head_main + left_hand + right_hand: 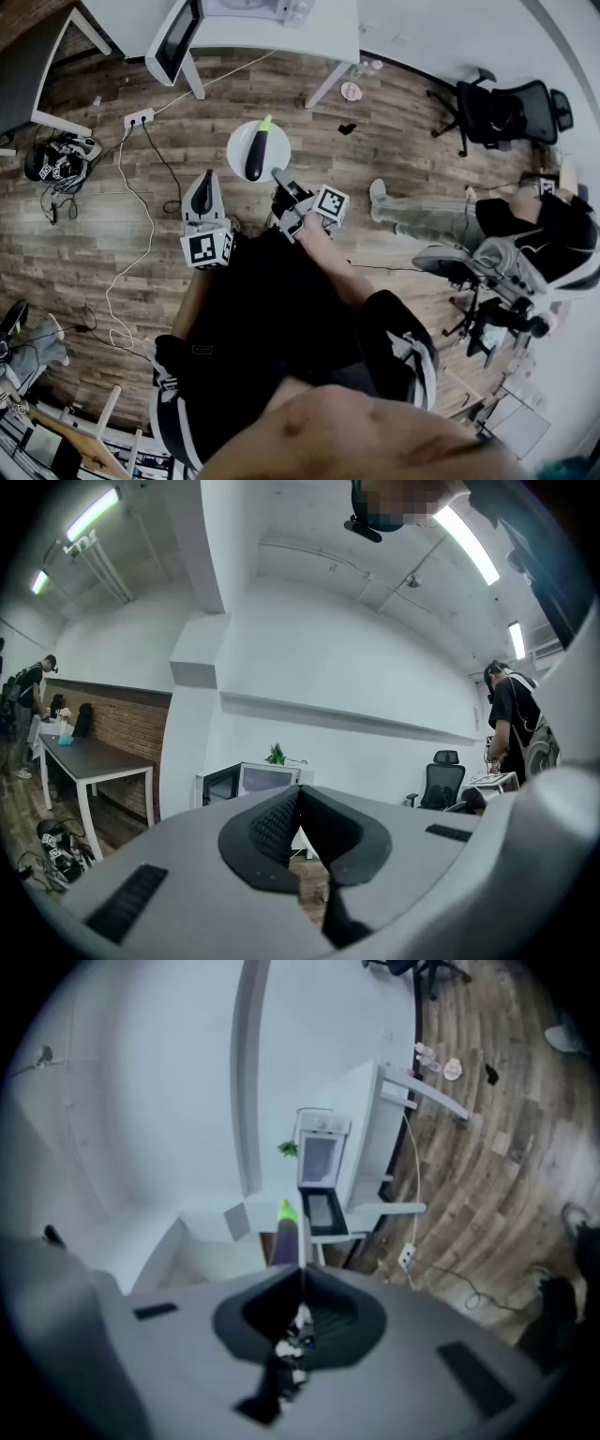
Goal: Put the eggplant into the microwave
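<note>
Wood floor [94,234], right tool [277,174] gripping plate [238,139] edge, eggplant [255,157] aboard

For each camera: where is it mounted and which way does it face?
Head view: on the person's head, looking steeply down at the floor; shows arms, left claw, right claw clamping the plate rim.
Left gripper view: on left claw, facing level toward the microwave; own shut jaws show.
Right gripper view: on right claw, facing the microwave past the eggplant; own jaws show.
Shared: all three show the microwave.

Dark eggplant [255,155] lying on white plate [239,145]; microwave [176,37] apart.
</note>
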The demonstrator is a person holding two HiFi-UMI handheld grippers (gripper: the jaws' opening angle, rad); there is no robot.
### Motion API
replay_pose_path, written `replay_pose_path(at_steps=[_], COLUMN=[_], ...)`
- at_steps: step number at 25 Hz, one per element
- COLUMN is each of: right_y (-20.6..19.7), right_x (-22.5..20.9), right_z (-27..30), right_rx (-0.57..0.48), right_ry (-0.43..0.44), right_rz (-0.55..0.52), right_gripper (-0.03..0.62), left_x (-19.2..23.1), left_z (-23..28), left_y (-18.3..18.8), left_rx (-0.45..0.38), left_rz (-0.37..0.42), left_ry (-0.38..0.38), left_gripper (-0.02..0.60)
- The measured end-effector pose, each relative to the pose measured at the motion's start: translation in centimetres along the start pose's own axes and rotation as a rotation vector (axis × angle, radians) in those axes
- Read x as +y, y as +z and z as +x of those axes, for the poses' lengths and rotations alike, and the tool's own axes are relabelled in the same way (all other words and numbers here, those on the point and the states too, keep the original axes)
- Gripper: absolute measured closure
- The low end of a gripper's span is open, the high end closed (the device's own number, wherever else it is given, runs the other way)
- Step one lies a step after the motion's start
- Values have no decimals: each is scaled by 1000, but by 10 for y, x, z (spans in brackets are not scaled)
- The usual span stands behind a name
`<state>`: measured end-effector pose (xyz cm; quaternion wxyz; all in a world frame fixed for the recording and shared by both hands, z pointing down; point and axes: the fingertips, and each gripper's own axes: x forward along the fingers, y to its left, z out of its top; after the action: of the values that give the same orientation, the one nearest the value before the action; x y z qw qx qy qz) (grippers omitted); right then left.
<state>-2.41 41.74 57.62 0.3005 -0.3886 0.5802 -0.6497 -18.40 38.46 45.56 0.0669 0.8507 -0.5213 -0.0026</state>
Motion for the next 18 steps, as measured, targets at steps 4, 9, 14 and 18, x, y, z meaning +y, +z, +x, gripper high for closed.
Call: replay_pose_path(at_steps=[4, 9, 14, 18], right_y=[0, -3, -11, -15], right_x=[2, 0, -2, 0], right_z=[0, 1, 6, 11], right_rx=[9, 16, 17, 19], right_ry=[8, -6, -13, -14], right_rz=[1, -7, 9, 9], right_gripper=[556, 556, 556, 556], left_x=[-3, -2, 5, 9], left_z=[0, -2, -6, -9], left_y=[-1, -3, -3, -2], left_rx=[-4, 3, -14, 22], left_rz=[3, -12, -25, -8], left_ry=[-6, -6, -11, -17], left_gripper=[549, 549, 549, 549])
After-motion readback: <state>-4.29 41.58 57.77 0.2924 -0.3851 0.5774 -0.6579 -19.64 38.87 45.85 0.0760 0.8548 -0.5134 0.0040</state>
